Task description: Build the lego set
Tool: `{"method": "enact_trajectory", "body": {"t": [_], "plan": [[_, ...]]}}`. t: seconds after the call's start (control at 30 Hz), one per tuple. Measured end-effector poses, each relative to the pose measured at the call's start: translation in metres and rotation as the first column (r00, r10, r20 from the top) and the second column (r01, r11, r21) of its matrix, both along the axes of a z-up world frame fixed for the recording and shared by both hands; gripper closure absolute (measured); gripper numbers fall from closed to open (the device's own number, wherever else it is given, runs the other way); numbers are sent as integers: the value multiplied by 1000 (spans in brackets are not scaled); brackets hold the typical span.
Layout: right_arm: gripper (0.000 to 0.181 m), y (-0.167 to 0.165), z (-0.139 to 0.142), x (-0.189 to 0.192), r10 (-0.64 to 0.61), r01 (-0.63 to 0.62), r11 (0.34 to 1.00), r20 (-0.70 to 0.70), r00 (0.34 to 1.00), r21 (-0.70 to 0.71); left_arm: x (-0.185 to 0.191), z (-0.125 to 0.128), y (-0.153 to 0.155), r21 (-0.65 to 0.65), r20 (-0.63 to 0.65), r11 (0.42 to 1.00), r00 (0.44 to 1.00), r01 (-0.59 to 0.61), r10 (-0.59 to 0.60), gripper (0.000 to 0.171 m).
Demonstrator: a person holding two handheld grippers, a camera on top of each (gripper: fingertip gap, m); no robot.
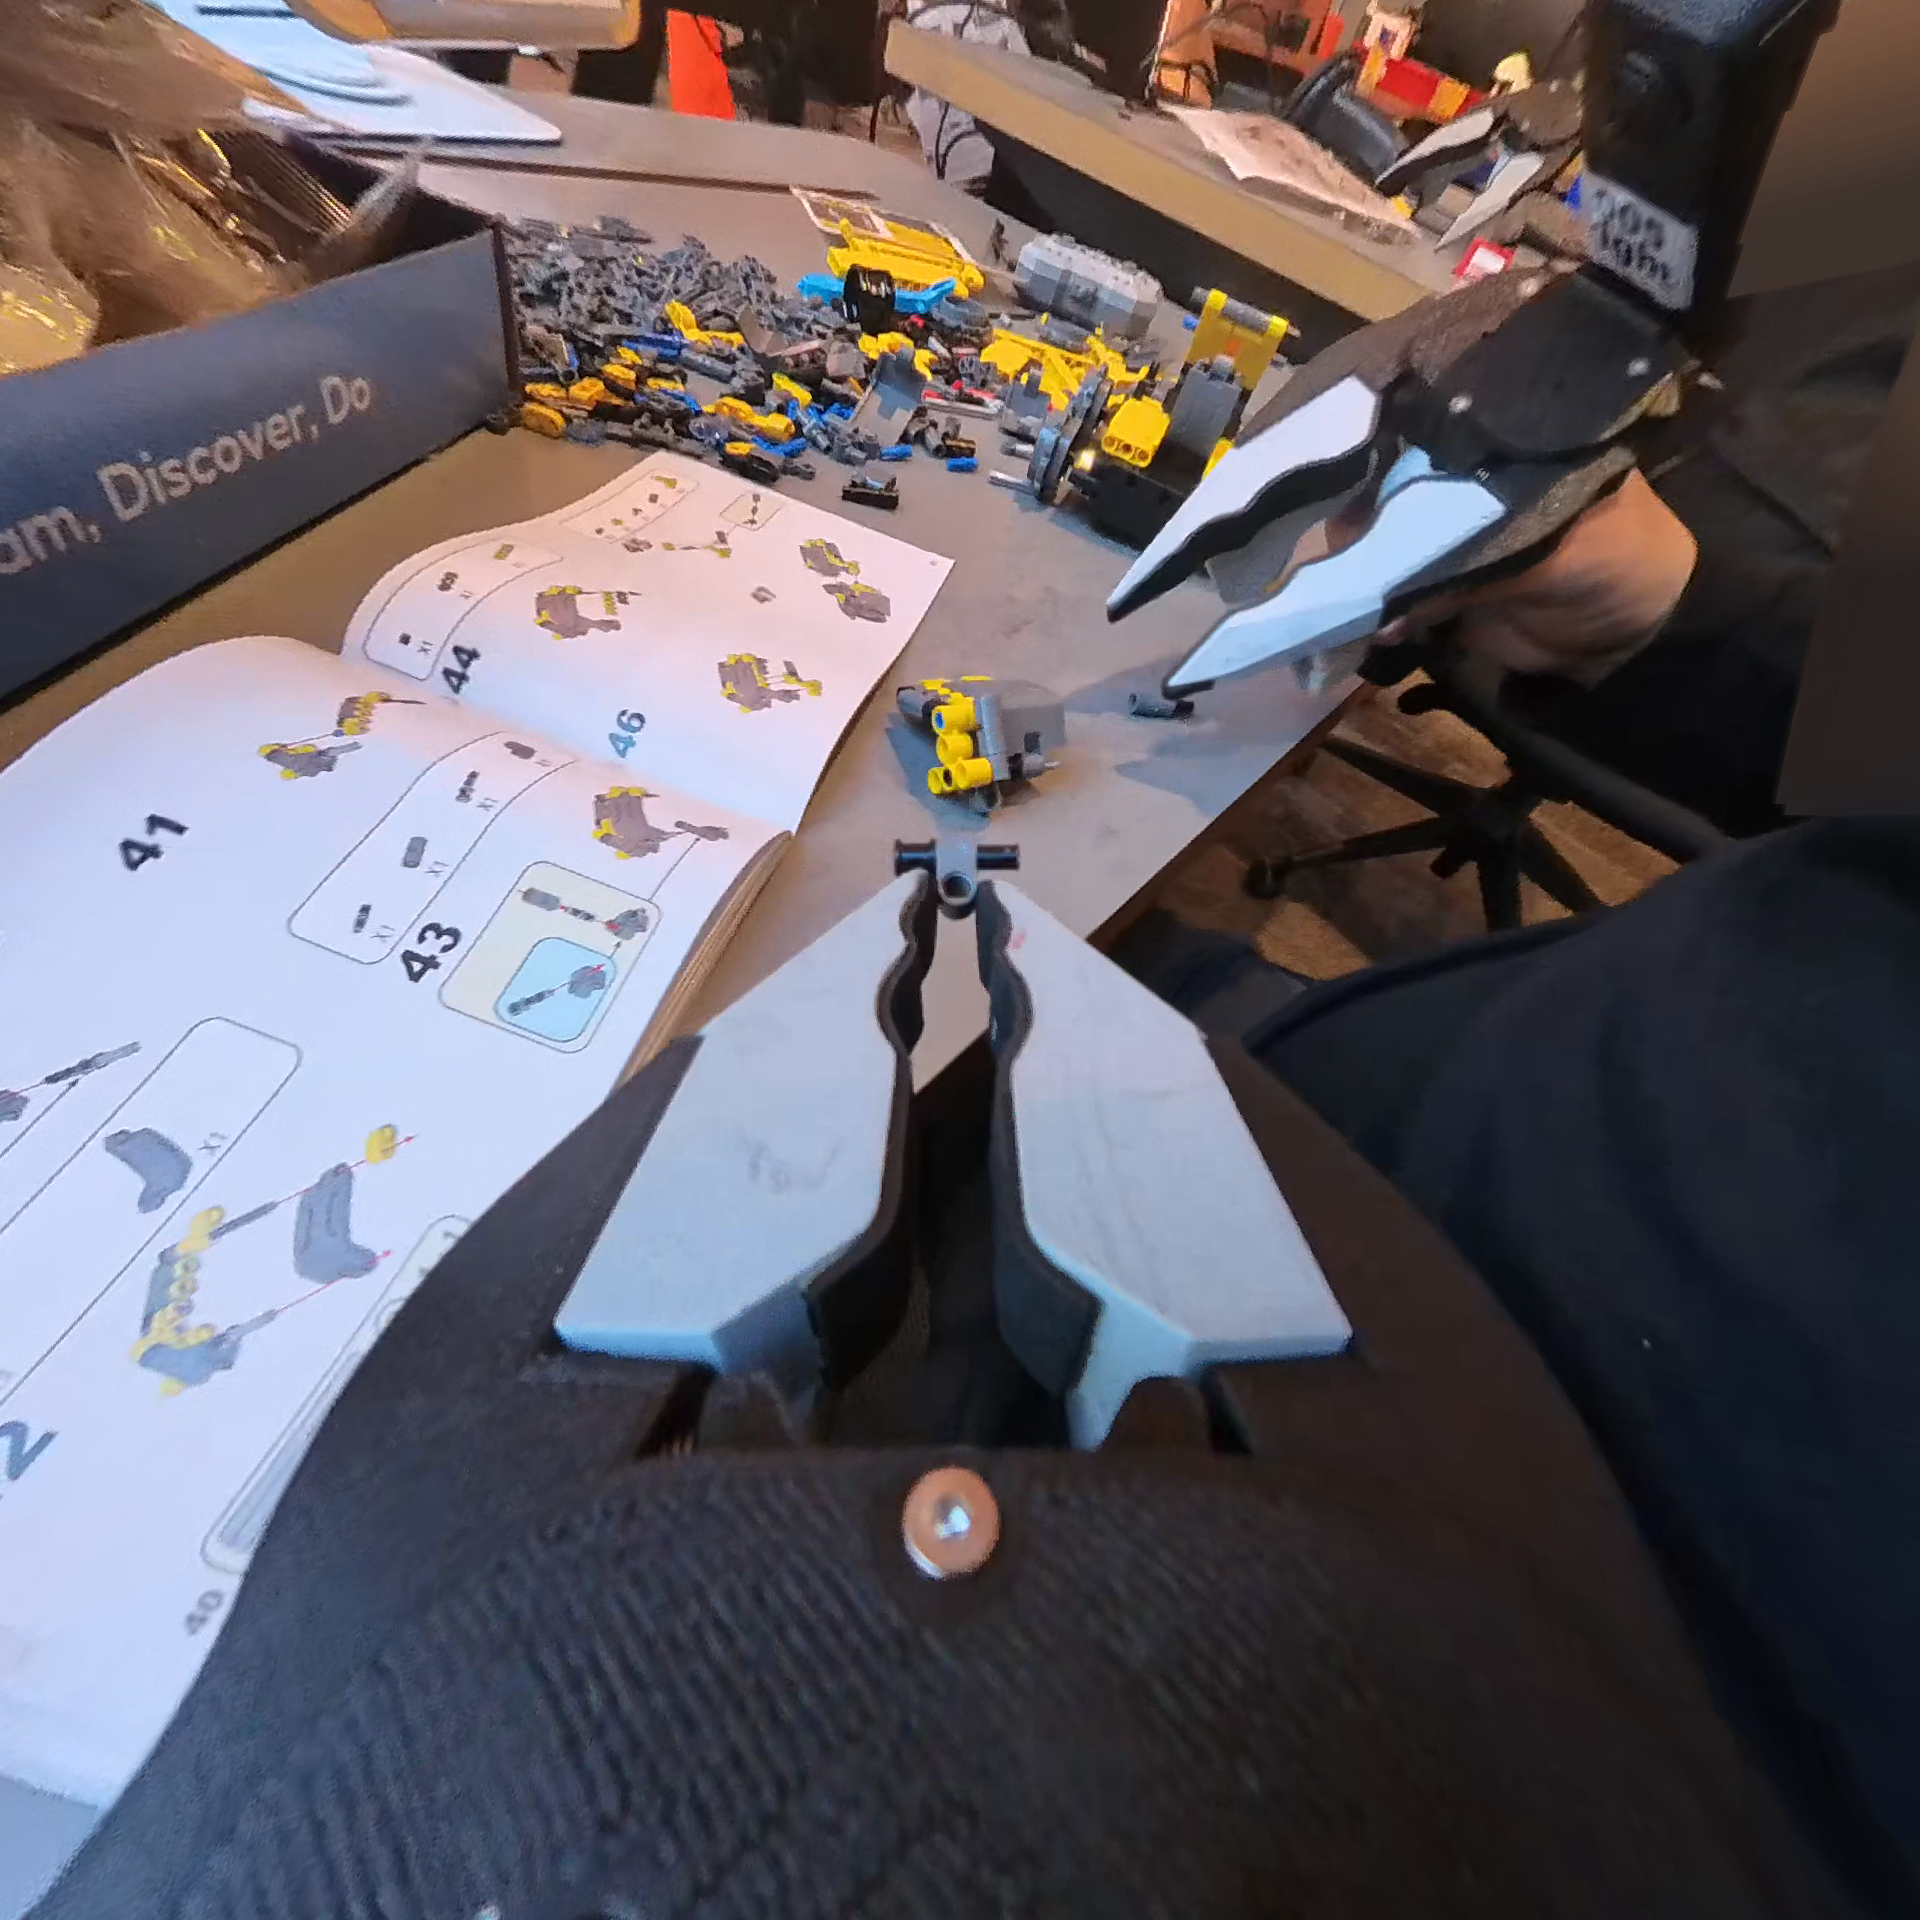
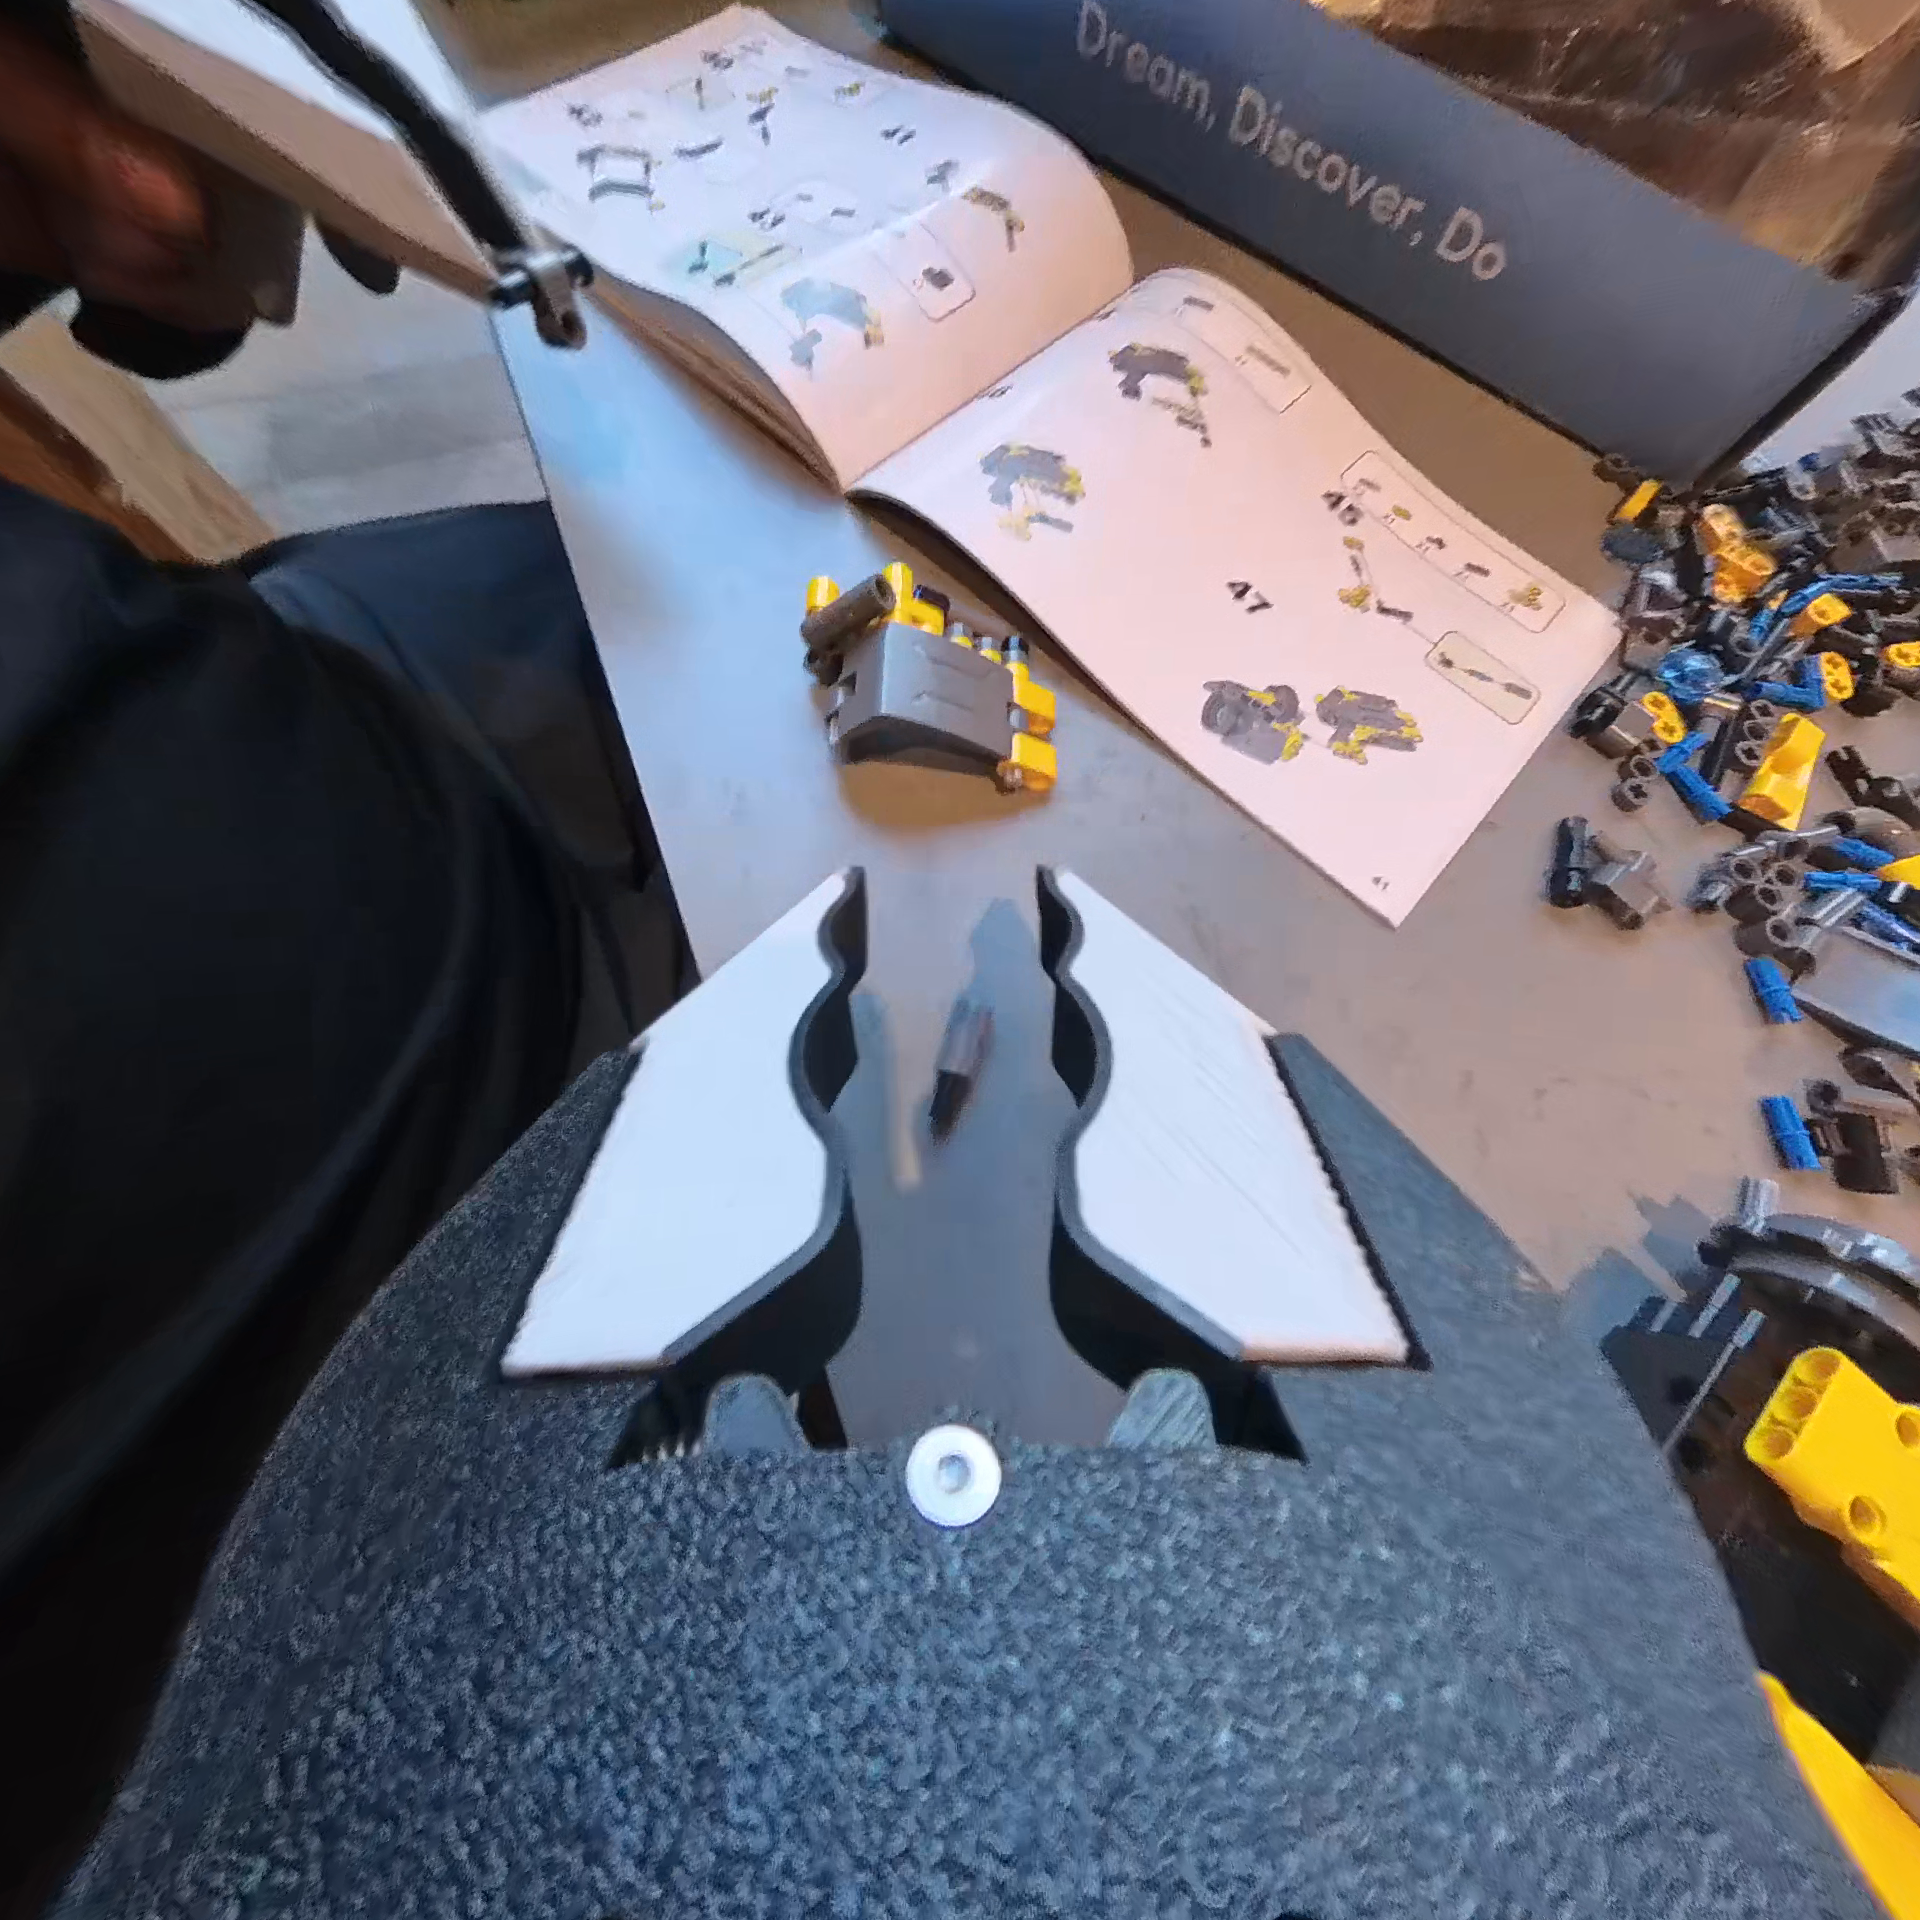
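Grey table carries open instruction booklet, brick pile, yellow-grey subassembly.
Right gripper: fingers spread wide, nothing held, dark pin lying beneath.
Left gripper: fingers narrowed on small grey axle connector, pinched at tips only.
Risk judged: connector twisted out or dropped off table edge.

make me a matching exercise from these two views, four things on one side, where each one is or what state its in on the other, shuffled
Things
1. left gripper
2. right gripper
3. grey and yellow assembly
4. instruction booklet

Places or states
A. lies open on the table, pages up
B. open, above a small dark pin on the table
C. shut on a small grey connector with a black axle
D. rests on the table beside the booklet's edge

Pairs: 1-C, 2-B, 3-D, 4-A
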State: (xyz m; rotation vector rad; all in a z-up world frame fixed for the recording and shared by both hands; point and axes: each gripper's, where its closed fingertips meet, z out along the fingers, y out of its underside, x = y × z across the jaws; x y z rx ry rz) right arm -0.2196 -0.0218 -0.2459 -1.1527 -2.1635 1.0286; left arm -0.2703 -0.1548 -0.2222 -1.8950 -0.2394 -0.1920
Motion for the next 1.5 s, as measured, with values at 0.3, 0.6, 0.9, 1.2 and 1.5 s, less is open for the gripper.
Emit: {"method": "enact_trajectory", "body": {"t": [0.3, 0.6, 0.9, 1.2, 1.5], "plan": [[143, 11, -7, 21, 41, -41, 999, 64, 997, -3, 13, -4, 22, -48, 7, 999, 1000, 20, -19, 166], [151, 16, -12, 27, 40, -43, 999, 93, 995, 29, 20, -2, 38, -58, 15, 997, 998, 60, -59, 166], [155, 18, -23, 27, 20, -26, 999, 154, 988, 38, 22, -4, 38, -52, 25, 996, 997, 75, -74, 165], [156, 15, -29, 21, 18, -25, 999, 199, 980, 35, 16, -6, 26, -28, 43, 999, 998, 46, -45, 166], [174, 12, -29, 18, 23, -24, 1000, 231, 973, 1, 12, -11, 21, -21, 60, 999, 997, 45, -44, 166]]}}
